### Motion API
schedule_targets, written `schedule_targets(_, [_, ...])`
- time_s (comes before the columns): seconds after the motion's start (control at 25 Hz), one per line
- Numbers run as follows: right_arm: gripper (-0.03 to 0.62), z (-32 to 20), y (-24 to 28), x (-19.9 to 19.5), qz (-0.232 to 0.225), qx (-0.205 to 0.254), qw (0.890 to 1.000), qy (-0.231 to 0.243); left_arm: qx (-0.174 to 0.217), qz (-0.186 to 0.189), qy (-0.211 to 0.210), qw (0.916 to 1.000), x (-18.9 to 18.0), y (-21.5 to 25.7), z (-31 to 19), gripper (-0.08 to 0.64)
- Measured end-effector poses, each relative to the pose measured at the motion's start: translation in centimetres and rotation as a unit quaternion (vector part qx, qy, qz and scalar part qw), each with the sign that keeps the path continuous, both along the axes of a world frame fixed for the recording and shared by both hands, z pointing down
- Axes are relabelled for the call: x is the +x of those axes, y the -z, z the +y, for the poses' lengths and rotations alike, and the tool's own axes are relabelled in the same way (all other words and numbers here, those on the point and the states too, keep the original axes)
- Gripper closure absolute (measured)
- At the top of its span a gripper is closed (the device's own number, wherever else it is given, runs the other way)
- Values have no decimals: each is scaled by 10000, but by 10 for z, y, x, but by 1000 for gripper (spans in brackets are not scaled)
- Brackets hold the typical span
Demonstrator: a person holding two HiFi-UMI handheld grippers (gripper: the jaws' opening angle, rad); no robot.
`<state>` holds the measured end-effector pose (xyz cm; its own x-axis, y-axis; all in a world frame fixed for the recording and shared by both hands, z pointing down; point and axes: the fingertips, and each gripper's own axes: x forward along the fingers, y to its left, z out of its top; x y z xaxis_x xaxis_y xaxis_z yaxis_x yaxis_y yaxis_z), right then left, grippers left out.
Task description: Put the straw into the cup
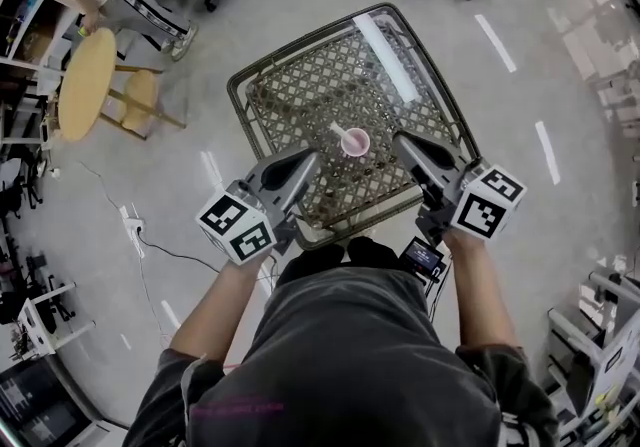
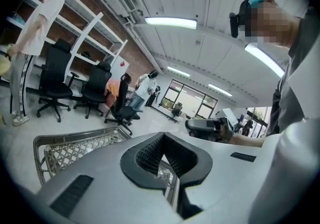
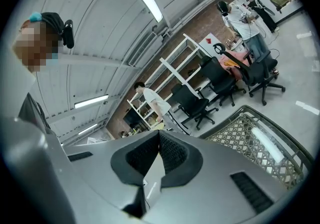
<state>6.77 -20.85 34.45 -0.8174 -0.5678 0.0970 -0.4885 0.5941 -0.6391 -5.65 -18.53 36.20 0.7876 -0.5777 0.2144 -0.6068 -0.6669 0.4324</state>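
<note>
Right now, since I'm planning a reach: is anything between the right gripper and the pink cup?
Nothing visible does. Only bare tabletop lies between the right gripper and the cup, with the straw leaning out its far side.

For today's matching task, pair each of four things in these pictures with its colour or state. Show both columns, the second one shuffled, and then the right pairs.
Column one
1. cup
2. round table
3. office chair
4. left gripper

Column two
A. black
B. jaws together, nothing between them
C. pink, with the straw standing in it
D. pale wooden top

Right pairs: 1-C, 2-D, 3-A, 4-B
</note>
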Motion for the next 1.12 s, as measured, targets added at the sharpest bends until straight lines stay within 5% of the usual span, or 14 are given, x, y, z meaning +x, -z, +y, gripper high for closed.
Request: schedule_targets(1.12, [578,3,8,-15,210,-6,9998,-8,-38,231,-33,9997,-11,3,3,551])
